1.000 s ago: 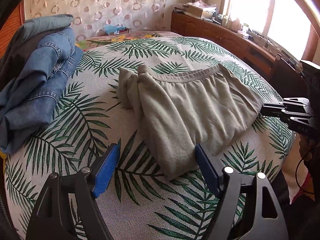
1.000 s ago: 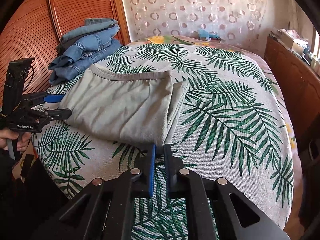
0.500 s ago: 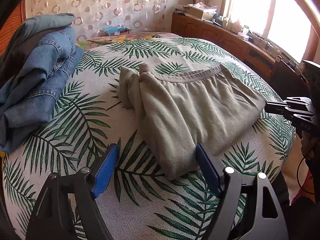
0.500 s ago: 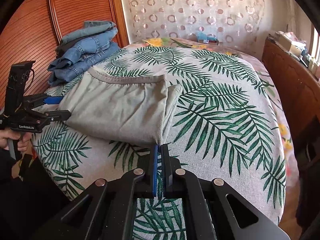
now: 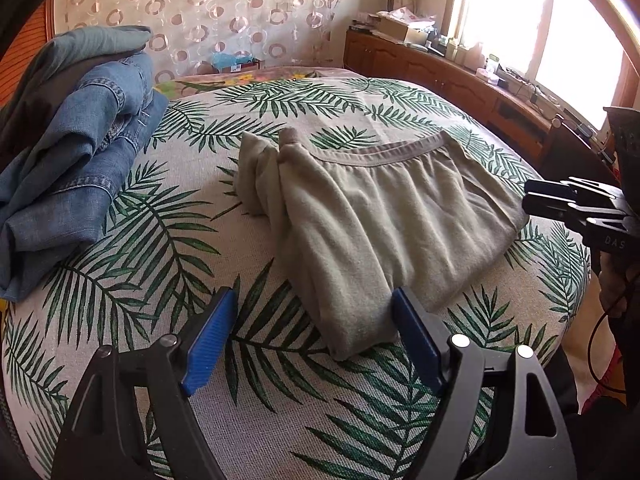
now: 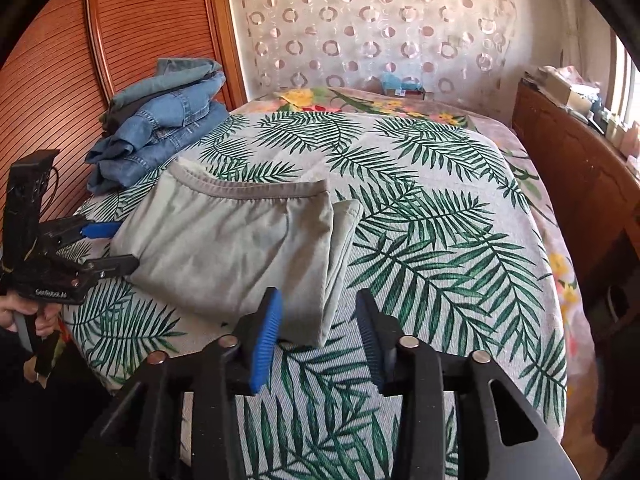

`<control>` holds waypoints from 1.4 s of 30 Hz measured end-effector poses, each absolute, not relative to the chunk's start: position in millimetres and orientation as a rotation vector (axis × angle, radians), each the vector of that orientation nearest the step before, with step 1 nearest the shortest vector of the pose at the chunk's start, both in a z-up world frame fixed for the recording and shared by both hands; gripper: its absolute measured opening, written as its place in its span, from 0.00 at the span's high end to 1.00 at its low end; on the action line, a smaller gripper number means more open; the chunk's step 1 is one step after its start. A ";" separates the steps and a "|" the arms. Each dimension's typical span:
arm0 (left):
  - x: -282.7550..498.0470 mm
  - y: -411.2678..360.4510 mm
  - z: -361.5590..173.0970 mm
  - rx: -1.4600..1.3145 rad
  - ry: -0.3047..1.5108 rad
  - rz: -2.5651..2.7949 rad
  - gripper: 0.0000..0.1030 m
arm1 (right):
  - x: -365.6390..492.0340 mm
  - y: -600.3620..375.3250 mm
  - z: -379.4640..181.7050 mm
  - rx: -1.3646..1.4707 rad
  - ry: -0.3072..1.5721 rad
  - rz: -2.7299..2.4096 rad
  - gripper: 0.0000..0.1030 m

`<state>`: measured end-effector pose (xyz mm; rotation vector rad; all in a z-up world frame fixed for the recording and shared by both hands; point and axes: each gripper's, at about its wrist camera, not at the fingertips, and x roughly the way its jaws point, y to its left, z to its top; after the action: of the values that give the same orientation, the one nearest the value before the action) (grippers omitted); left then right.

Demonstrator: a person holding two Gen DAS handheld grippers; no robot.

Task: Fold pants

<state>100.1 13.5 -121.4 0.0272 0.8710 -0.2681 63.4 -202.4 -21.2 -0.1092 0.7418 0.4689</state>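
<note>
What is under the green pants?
The green pants lie folded on the palm-leaf bedspread. Their own lower layers and the patch of bedspread beneath them are covered.

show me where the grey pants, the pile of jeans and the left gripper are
grey pants (image 5: 380, 216), left wrist view, middle of the folded cloth.
pile of jeans (image 6: 160, 136), right wrist view, top denim layer.
left gripper (image 5: 314, 338), left wrist view, midway between its fingertips.

Folded pale grey-green knit pants (image 5: 384, 216), darker grey waistband (image 6: 248, 190). Off-white woven bedspread (image 6: 440, 240), dark green palm-frond print. Faded blue denim jeans pile (image 5: 80, 168). Sheer cream curtain (image 6: 380, 28), pinkish ring pattern. Reddish-brown ribbed wooden headboard (image 6: 120, 28). Black plastic grippers, blue ribbed pads (image 6: 266, 336).
</note>
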 end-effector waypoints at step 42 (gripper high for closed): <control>175.1 34.2 -115.0 -0.111 0.909 -0.264 0.56 | 159.4 -173.0 -36.3 -0.035 0.858 0.469 0.52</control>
<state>175.1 34.2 -115.0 -0.1110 0.9095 -0.2636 159.4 -173.0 -36.3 -0.0346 0.8576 0.4686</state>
